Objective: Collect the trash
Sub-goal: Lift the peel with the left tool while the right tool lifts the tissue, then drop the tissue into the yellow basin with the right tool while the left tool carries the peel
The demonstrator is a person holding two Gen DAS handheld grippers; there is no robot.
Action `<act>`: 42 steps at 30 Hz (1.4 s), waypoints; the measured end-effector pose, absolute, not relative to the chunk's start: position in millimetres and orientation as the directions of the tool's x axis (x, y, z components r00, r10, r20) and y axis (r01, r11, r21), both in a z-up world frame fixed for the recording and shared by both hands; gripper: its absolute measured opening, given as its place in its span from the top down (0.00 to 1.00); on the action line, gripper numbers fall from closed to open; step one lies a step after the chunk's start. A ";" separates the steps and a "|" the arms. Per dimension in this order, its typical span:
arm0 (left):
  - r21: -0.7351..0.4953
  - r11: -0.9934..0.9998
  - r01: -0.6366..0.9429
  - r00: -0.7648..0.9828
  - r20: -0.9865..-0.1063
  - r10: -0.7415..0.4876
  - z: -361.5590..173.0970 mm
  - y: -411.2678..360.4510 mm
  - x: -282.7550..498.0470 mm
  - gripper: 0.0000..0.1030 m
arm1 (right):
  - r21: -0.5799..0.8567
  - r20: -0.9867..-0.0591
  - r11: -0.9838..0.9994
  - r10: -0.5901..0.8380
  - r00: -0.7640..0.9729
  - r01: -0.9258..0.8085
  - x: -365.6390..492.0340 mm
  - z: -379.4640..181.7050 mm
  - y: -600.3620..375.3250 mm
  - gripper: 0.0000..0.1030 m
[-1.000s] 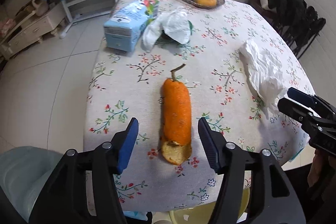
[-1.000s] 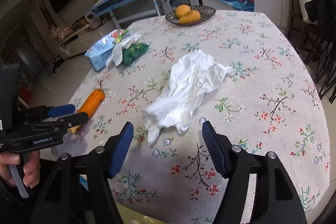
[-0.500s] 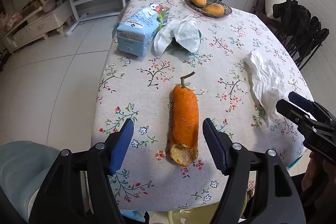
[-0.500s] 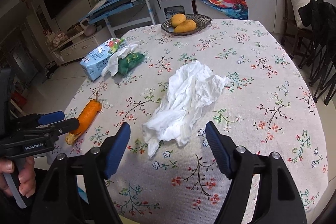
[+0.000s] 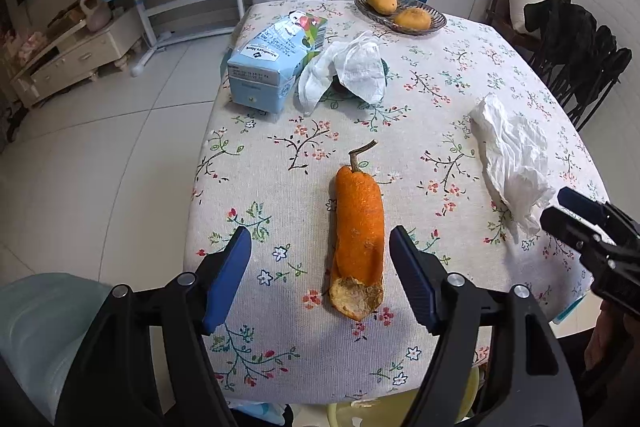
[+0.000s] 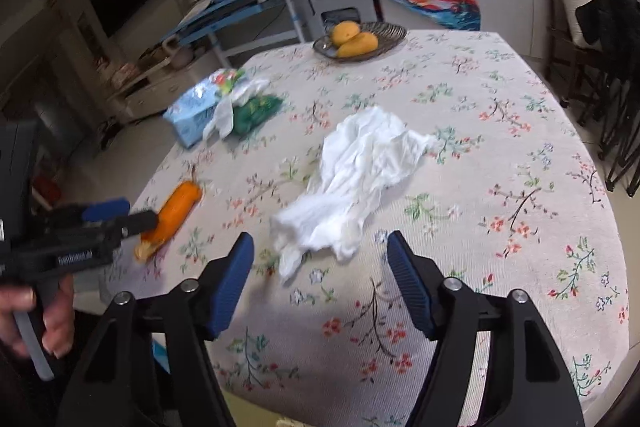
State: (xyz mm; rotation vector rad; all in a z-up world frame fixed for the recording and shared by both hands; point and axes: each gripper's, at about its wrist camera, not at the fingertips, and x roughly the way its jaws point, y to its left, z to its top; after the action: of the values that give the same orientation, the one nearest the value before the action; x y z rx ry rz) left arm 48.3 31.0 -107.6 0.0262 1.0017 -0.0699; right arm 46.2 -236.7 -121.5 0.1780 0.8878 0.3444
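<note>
An orange peel (image 5: 359,229) with a stem lies lengthwise on the floral tablecloth (image 5: 280,163) near the table's front edge; it also shows in the right wrist view (image 6: 176,211). My left gripper (image 5: 320,267) is open and empty, its jaws either side of the peel's near end, above the table. A crumpled white tissue (image 6: 360,183) lies mid-table, also seen in the left wrist view (image 5: 510,155). My right gripper (image 6: 320,267) is open and empty just short of the tissue's near end. A second white tissue (image 5: 348,71) lies over a green packet (image 6: 256,109).
A light blue carton (image 5: 272,67) lies at the far left of the table. A dish with two mangoes (image 5: 400,13) stands at the far edge. A pale bin (image 5: 44,323) is at lower left beside the table. Dark chairs (image 5: 576,63) stand to the right.
Both grippers have drawn back and risen a little, so the peel and tissue sit further ahead of the jaws. Both stay open. Nothing on the table has moved.
</note>
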 end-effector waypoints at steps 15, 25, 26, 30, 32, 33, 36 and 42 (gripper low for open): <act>0.019 0.995 0.096 0.513 -0.858 -0.033 -116.5 18.7 59.7 0.32 | 0.232 -0.706 0.962 0.267 0.656 -0.143 73.7 -117.1 -232.1 0.18; 0.035 0.995 0.096 0.487 -0.873 -0.016 -126.7 16.8 73.1 0.31 | 0.180 -0.775 0.968 0.248 0.581 -0.173 95.9 -135.5 -216.2 0.31; 0.035 0.995 0.097 0.484 -0.875 -0.017 -127.3 16.1 73.8 0.31 | 0.165 -0.779 0.970 0.239 0.580 -0.177 96.1 -135.4 -215.7 0.38; 0.043 0.993 0.114 0.477 -0.879 -0.017 -130.2 11.1 74.0 0.33 | 0.129 -0.780 0.972 0.221 0.585 -0.196 93.4 -134.9 -213.5 0.63; 0.037 0.991 0.126 0.471 -0.882 -0.027 -132.8 9.5 73.2 0.41 | 0.137 -0.778 0.970 0.231 0.584 -0.200 92.5 -134.9 -215.0 0.78; 0.037 0.991 0.130 0.479 -0.877 -0.030 -132.2 9.0 72.2 0.51 | 0.151 -0.776 0.968 0.241 0.583 -0.199 91.7 -134.8 -217.0 0.79; 0.025 0.990 0.140 0.488 -0.872 -0.047 -130.4 8.7 70.7 0.75 | 0.228 -0.767 0.957 0.291 0.571 -0.182 90.1 -134.9 -225.4 0.83; -0.087 0.992 0.091 0.523 -0.843 -0.122 -118.2 26.2 61.2 0.80 | 0.399 -0.700 0.897 0.431 0.570 -0.189 73.4 -123.4 -243.7 0.84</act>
State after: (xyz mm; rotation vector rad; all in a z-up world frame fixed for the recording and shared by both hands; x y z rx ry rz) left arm 61.2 26.2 -118.2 -0.0340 1.0122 -0.1273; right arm 73.4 -243.7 -123.4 0.2949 0.8946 0.3695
